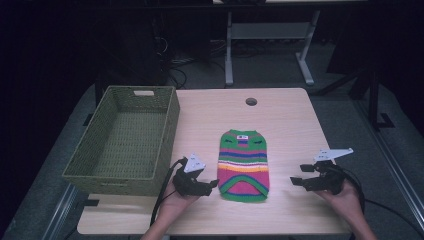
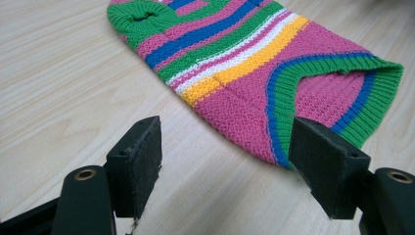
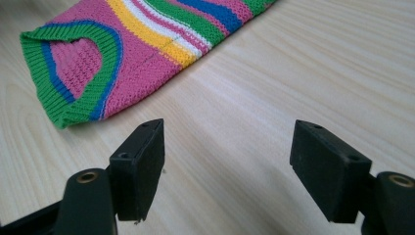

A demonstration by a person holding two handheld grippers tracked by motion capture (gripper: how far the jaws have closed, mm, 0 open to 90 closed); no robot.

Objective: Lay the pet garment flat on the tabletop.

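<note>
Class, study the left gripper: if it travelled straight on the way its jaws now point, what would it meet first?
Most likely the striped knitted sweater: the left gripper has open jaws aimed at its near green-and-blue hem, with bare table between. How large the gap is remains hard to judge.

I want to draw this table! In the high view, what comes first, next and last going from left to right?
Green woven basket → left gripper → striped knitted sweater → right gripper.
</note>
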